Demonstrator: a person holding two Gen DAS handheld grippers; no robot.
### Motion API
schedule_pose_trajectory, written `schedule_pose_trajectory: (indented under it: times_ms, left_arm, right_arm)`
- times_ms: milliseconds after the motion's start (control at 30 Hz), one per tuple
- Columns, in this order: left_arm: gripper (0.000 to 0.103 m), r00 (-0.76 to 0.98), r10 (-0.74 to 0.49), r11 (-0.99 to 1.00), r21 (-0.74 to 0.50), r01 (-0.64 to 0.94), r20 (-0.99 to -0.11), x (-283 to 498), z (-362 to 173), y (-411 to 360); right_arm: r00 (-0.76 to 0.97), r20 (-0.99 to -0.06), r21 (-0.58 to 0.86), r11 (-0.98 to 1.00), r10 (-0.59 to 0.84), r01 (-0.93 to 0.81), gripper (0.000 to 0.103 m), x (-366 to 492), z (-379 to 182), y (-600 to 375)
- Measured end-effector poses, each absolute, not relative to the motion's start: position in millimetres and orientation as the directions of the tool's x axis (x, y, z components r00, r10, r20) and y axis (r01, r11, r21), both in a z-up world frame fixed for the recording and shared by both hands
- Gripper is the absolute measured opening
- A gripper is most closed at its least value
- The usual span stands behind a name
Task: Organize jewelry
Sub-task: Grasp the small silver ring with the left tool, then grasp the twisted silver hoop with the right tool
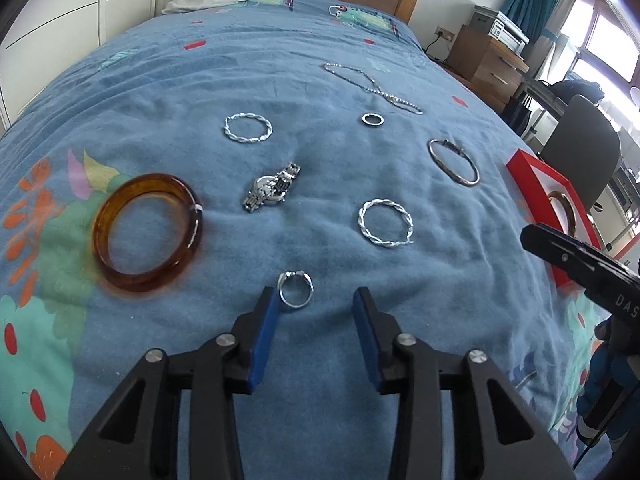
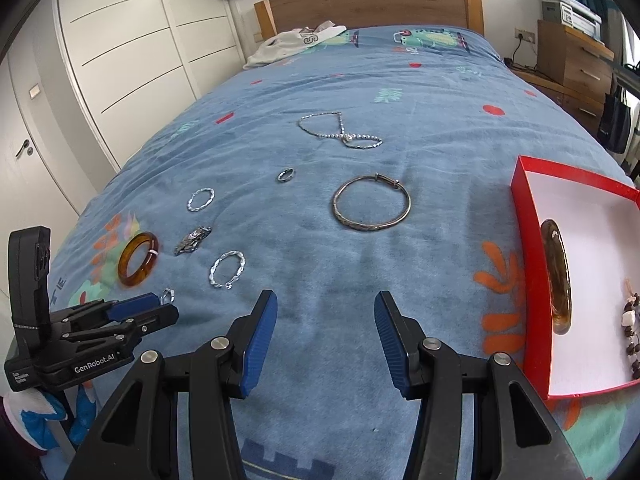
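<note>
A small silver ring (image 1: 294,275) lies on the blue blanket between the fingertips of my left gripper (image 1: 315,294), close to the left pad. The jaws stand apart and do not press on it. The right wrist view shows that ring (image 2: 167,295) at the tip of the left gripper (image 2: 162,307). My right gripper (image 2: 326,300) is open over bare blanket with nothing between its pads. To its right, a red box (image 2: 532,280) holds an amber bangle (image 2: 558,276) and a beaded string (image 2: 630,320).
Spread over the blanket are an amber bangle (image 1: 102,236), a watch (image 1: 272,192), two twisted silver hoops (image 1: 248,141) (image 1: 360,222), a small band (image 1: 373,119), a silver bangle (image 2: 360,227) and a chain necklace (image 2: 340,136). White clothing (image 2: 296,42) lies by the headboard.
</note>
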State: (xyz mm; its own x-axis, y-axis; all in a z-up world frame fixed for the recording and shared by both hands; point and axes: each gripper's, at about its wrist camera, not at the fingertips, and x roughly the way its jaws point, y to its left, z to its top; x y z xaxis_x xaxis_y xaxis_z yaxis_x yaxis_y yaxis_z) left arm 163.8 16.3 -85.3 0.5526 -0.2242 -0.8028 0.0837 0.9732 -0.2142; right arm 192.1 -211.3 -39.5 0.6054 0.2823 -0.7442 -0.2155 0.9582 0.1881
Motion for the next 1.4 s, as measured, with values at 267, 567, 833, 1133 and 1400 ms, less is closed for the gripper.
schedule_pose_trajectory:
  times_ms: [267, 567, 833, 1133, 1400]
  left_arm:
    - [0.017, 0.555, -0.216, 0.975, -0.21, 0.074, -0.803, 170, -94, 17]
    - [0.017, 0.576, -0.212, 0.975, -0.207, 0.074, -0.79, 168, -95, 20]
    - [0.017, 0.589, -0.207, 0.974, -0.222, 0.048, -0.781, 160, -94, 28]
    - [0.017, 0.598, -0.203, 0.972, -0.232, 0.029, -0.775, 156, -96, 33]
    - [0.017, 0.6, -0.206, 0.97, -0.242, 0.022, -0.773, 156, -98, 35]
  right_arm:
    - [0.597, -0.747, 0.203, 0.955, 0.293, -0.216, 0.05, 204, -48, -209]
    - [0.553, -0.757, 0.217, 0.932, 0.348, -0.289, 0.05, 211, -61, -176]
    - [0.507, -0.765, 0.228, 0.903, 0.398, -0.364, 0.05, 219, -72, -143]
    - [0.484, -0.77, 0.216, 0.883, 0.416, -0.415, 0.051, 228, -82, -114]
    - [0.497, -0.787, 0.138, 0.89, 0.365, -0.435, 0.04, 238, -88, -97]
